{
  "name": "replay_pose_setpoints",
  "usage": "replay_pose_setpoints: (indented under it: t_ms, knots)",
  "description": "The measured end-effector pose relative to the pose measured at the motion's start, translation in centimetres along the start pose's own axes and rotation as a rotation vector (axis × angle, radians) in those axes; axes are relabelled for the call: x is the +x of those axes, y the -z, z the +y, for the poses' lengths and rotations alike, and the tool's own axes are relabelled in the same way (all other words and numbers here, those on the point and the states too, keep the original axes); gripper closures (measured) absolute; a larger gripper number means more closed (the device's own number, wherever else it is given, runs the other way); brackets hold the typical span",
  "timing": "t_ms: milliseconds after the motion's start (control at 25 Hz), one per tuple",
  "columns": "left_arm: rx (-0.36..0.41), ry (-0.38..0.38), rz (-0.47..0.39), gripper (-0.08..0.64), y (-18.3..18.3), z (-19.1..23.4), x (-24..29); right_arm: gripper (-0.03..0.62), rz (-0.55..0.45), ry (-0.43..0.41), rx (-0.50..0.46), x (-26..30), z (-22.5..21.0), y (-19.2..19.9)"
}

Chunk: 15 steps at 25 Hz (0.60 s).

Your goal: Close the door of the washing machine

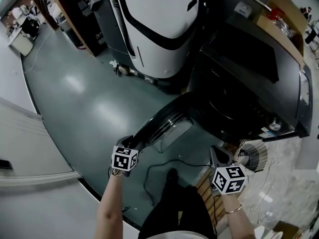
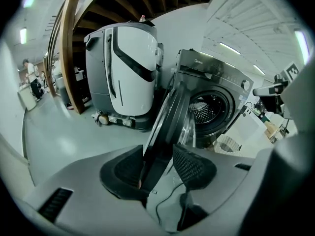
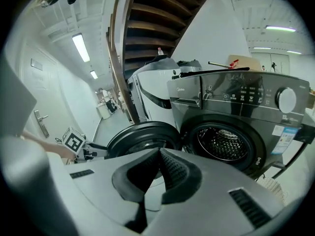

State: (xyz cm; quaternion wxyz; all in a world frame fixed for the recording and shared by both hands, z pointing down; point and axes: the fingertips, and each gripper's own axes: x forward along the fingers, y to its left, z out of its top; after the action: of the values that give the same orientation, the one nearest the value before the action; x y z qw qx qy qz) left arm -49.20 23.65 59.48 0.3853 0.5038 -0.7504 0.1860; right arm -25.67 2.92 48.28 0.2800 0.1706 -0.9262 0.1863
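Note:
The dark front-loading washing machine (image 1: 249,78) stands at the right, its drum (image 3: 224,141) exposed. Its round door (image 1: 164,121) is swung wide open to the left. My left gripper (image 1: 133,142) is at the door's outer edge. In the left gripper view the door's black rim (image 2: 170,112) runs between the pads (image 2: 194,166) and seems to touch both of them. My right gripper (image 1: 218,156) hangs in front of the machine, lower right of the opening. It is shut with nothing in it (image 3: 159,151) and is clear of the door (image 3: 140,136).
A large white and black machine (image 1: 159,29) stands behind the door on the green floor. A black cable (image 1: 159,171) lies on the floor by my feet. A white slatted basket (image 1: 251,156) sits beside the washer. A cardboard box (image 1: 279,14) rests on top.

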Motion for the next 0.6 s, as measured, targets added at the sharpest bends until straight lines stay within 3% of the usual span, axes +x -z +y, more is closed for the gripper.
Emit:
replay_pose_setpoints:
  t_ms: [480,600]
  knots:
    - [0.083,0.027,0.151,0.411,2.1,-5.9,-1.4,0.584,0.003,0.043,0.040,-4.2,-1.5,-0.1]
    - [0.143,0.057,0.183,0.419,2.9,-8.6,-1.6,0.584,0.015,0.053,0.042,-5.0,-1.6,1.0]
